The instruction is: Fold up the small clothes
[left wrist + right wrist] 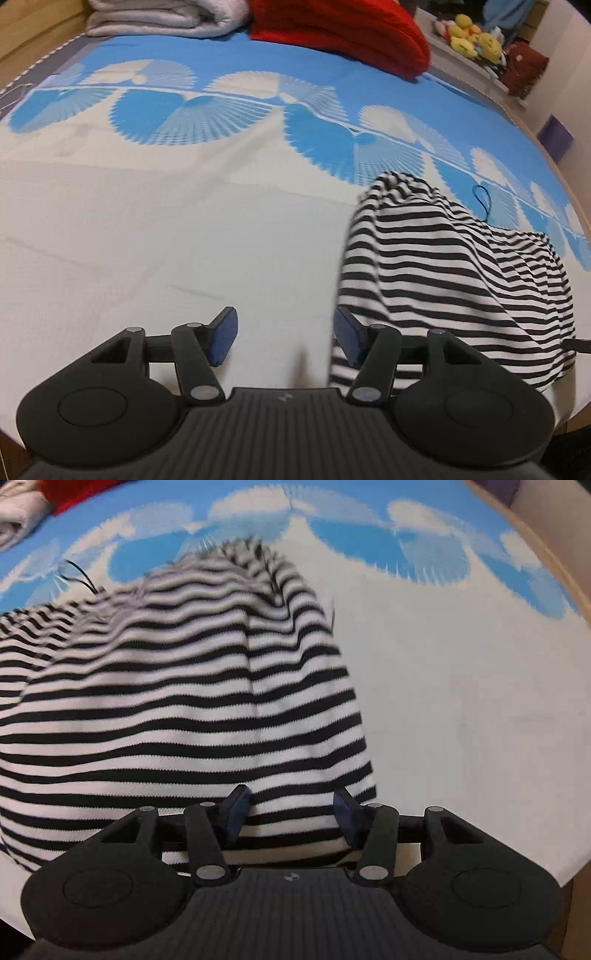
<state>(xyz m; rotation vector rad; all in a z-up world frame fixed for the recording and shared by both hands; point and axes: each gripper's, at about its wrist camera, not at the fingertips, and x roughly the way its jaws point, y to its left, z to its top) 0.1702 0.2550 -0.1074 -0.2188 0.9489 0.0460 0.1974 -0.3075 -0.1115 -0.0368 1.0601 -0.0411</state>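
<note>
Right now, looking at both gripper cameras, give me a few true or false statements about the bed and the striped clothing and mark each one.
1. The striped garment is black and white. True.
2. The left gripper is clamped on the garment. False: its jaws stand apart over bare bedsheet, with the garment beside its right finger.
3. A red blanket lies at the far end of the bed. True.
4. The garment lies flat and neatly folded. False: it is bunched in a rumpled heap.
5. The right gripper is over the garment. True.

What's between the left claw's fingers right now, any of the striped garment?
Only bare bedsheet, in the left wrist view. The striped garment lies past the left claw's right-hand finger.
</note>
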